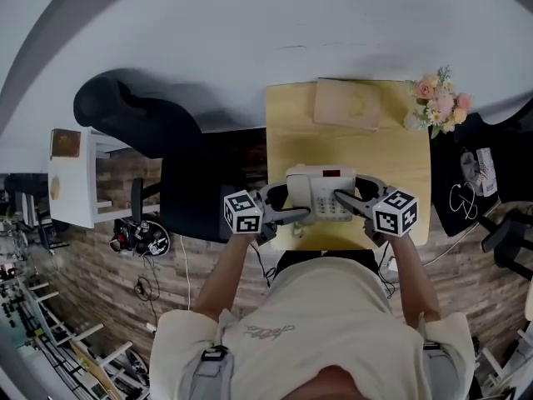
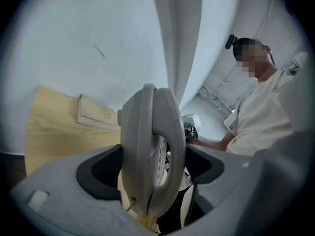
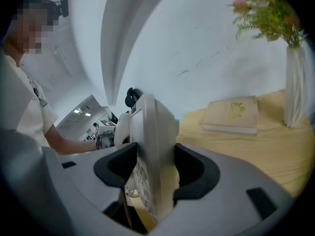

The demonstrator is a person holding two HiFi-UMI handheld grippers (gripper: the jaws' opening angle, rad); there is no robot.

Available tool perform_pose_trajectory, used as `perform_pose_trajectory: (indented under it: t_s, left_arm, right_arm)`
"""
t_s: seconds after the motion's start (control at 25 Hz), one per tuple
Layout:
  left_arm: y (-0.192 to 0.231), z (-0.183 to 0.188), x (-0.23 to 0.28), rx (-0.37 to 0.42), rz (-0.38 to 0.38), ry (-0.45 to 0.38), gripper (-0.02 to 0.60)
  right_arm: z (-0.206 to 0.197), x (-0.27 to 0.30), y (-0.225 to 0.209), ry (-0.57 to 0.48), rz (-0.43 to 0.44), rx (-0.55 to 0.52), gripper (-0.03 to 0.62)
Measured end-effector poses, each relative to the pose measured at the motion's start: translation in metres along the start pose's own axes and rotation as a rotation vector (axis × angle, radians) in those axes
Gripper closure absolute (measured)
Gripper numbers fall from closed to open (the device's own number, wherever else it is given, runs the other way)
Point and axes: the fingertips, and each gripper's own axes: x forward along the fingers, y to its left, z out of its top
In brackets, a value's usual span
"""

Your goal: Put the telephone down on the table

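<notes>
While I hold the telephone (image 1: 321, 194) from both sides, it sits over the near half of the table (image 1: 291, 115), and no view lets me tell whether its underside touches the wood yet. My left claw (image 2: 153, 168) is clamped on the phone's left side, jaws pressed against the handset and the body beside it. My right claw (image 3: 150, 168) is clamped on the opposite edge, next to the keypad. I judge the phone to be a stiff plastic shell, fairly light, and smooth enough to slide in the jaws if I loosen one side before the other. The handset probably only rests in its cradle, so tilting the phone could tip it out. The left grip, which spans handset and body together, looks like the right place to hold. I would bring it down level and let go with both claws only once it rests flat. Farther back on the table lies a closed book (image 1: 347, 103), well apart from the phone. A vase of flowers (image 1: 437, 102) stands at the far right corner, also well clear. A dark chair (image 1: 141, 123) stands off the table's left side. The wood directly under the phone appears bare, so I see nothing in the way.
</notes>
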Motion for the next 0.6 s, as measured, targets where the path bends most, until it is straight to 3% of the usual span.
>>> perform_pose_trajectory:
  t_s: [0.6]
  left_arm:
    - [0.103,-0.023,0.058,-0.230,0.023,0.072,0.196]
  right_arm:
    - [-0.030,0.038,-0.117,0.088,0.012,0.196,0.359]
